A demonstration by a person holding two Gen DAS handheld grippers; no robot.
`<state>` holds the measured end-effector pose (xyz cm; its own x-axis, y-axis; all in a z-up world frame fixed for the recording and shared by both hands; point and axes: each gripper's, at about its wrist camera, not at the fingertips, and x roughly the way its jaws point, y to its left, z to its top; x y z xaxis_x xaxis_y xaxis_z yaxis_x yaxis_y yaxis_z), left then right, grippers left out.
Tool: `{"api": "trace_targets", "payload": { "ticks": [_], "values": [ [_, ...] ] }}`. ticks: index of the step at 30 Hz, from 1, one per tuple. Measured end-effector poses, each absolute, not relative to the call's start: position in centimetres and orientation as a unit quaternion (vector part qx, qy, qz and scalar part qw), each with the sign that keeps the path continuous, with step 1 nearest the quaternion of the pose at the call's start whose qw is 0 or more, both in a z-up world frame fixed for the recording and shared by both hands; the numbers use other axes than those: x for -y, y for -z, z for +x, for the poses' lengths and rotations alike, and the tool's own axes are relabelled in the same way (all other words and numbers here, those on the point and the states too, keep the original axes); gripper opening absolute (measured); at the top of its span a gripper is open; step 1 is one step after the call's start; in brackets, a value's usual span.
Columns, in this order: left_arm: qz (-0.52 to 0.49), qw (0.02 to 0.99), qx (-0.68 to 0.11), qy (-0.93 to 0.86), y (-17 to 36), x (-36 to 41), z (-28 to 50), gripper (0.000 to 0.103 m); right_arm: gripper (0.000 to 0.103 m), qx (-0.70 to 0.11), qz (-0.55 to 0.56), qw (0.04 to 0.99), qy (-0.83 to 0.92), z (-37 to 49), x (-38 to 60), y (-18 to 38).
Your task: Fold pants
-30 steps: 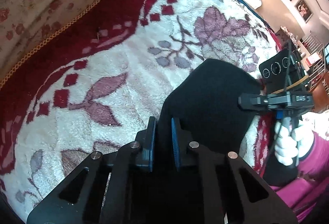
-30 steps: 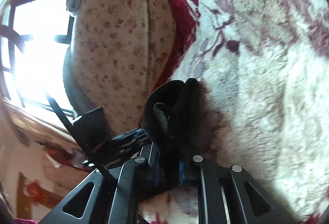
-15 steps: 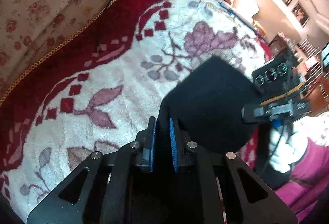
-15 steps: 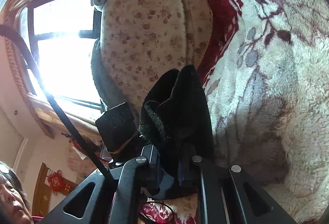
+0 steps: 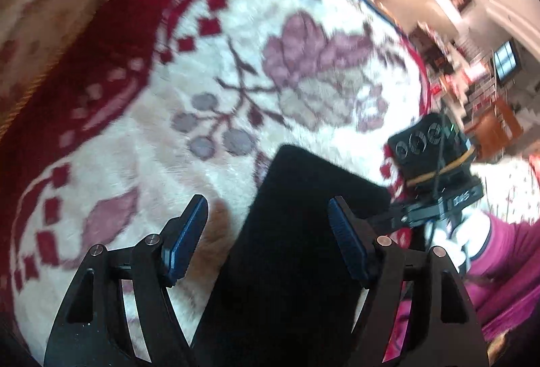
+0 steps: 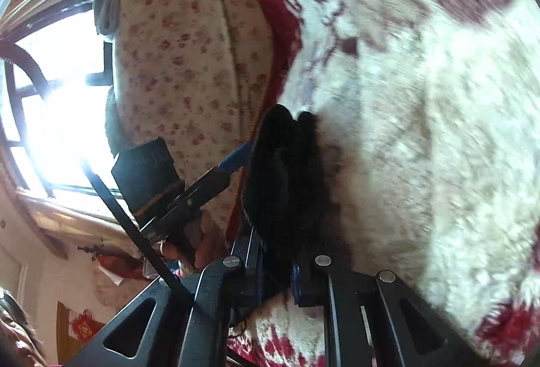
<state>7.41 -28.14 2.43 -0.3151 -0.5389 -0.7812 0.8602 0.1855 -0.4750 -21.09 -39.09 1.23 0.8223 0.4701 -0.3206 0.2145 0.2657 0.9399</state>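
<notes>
Writing stays unreadable; left gripper (image 5: 266, 233) fingers opening around black pants (image 5: 303, 232), right gripper (image 6: 278, 269) fingers clamp them.

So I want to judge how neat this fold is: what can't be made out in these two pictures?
- Left wrist view: the near end of the pants runs under the opening left gripper and off the bottom edge.
- Right wrist view: the right gripper pinches bunched cloth; its pad tips are buried in it.
- Both views: motion blur smears the blanket; the black cloth shows no creases.
</notes>
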Motion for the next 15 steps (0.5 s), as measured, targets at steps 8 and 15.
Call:
{"api": "trace_targets", "payload": {
  "ticks": [8,15],
  "values": [
    [0.147,0.530,-0.537,0.639,-1.2,29.7,7.6,0.074,0.011,-0.289,0.595,0.744,-0.091,-21.3,39.4,-0.8],
    [0.171,0.554,-0.511,0.635,-1.0,30.3,7.1,0.020,0.010,-0.288,0.577,0.758,-0.100,-20.4,39.0,-1.1]
  ]
}}
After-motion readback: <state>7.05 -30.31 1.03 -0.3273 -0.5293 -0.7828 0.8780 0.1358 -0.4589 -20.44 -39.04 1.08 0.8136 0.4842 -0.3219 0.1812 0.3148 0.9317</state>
